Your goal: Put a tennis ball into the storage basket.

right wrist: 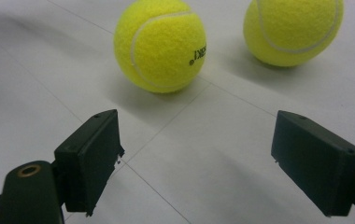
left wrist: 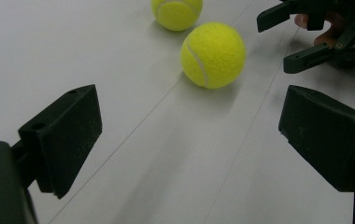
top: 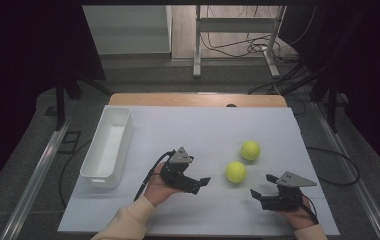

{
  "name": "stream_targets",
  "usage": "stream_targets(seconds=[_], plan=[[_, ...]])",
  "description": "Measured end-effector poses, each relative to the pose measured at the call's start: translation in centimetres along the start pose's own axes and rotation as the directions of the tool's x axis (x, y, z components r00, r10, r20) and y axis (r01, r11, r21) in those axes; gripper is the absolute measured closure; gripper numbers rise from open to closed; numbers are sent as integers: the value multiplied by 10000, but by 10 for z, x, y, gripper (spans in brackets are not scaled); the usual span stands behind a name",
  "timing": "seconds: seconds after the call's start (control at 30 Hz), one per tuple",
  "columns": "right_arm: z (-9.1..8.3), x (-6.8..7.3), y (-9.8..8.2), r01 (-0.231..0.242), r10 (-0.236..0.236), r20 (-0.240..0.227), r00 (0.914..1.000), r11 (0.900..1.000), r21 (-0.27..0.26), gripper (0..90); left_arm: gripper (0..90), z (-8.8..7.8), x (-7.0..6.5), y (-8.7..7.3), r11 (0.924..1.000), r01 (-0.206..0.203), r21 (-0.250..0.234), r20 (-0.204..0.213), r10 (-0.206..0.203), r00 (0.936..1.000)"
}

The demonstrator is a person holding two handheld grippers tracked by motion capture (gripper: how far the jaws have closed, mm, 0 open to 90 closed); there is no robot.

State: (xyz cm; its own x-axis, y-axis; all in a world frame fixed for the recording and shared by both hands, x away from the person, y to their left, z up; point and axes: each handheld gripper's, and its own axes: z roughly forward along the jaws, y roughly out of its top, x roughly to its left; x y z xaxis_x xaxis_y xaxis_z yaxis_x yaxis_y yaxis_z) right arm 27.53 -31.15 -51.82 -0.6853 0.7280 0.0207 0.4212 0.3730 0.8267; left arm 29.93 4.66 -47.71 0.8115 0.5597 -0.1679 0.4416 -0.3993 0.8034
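Two yellow tennis balls lie on the white table top: one [top: 236, 171] nearer me, the other [top: 250, 150] just behind it to the right. My left gripper [top: 201, 184] rests left of the nearer ball, pointing at it, open and empty. In the left gripper view that ball [left wrist: 213, 55] lies ahead of the spread jaws of the left gripper [left wrist: 189, 121], with the second ball [left wrist: 176, 13] beyond. My right gripper [top: 262, 185] is open to the right of the nearer ball. In the right gripper view the right gripper [right wrist: 196, 140] faces both balls [right wrist: 160, 44] [right wrist: 292, 28], touching neither.
A white rectangular bin [top: 107, 147] stands along the left edge of the table top [top: 188, 130], with nothing visible inside. The right gripper [left wrist: 315, 32] appears at the top right of the left gripper view. Cables and a metal frame lie on the floor beyond the table.
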Motion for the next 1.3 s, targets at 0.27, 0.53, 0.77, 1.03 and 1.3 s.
stream_targets(seconds=[0.27,0.53,0.77,1.03,1.3], plan=[[0,0,0,-12,12,6,10000,10000,16,164,67,7,-2,4,10000,-33,62,140,32,9999],[0,0,0,-3,3,-2,10000,10000,27,163,67,14,-3,8,9999,-94,106,222,91,9997],[0,0,0,16,-16,16,10000,10000,44,164,67,21,-5,11,9996,-150,218,321,143,9994],[-2,0,0,4,-4,9,10000,10000,-70,164,67,26,-4,17,9995,-181,245,358,172,9992],[-2,0,0,-11,11,6,10000,10000,-88,164,67,40,-4,21,9988,-208,450,447,188,9988]])
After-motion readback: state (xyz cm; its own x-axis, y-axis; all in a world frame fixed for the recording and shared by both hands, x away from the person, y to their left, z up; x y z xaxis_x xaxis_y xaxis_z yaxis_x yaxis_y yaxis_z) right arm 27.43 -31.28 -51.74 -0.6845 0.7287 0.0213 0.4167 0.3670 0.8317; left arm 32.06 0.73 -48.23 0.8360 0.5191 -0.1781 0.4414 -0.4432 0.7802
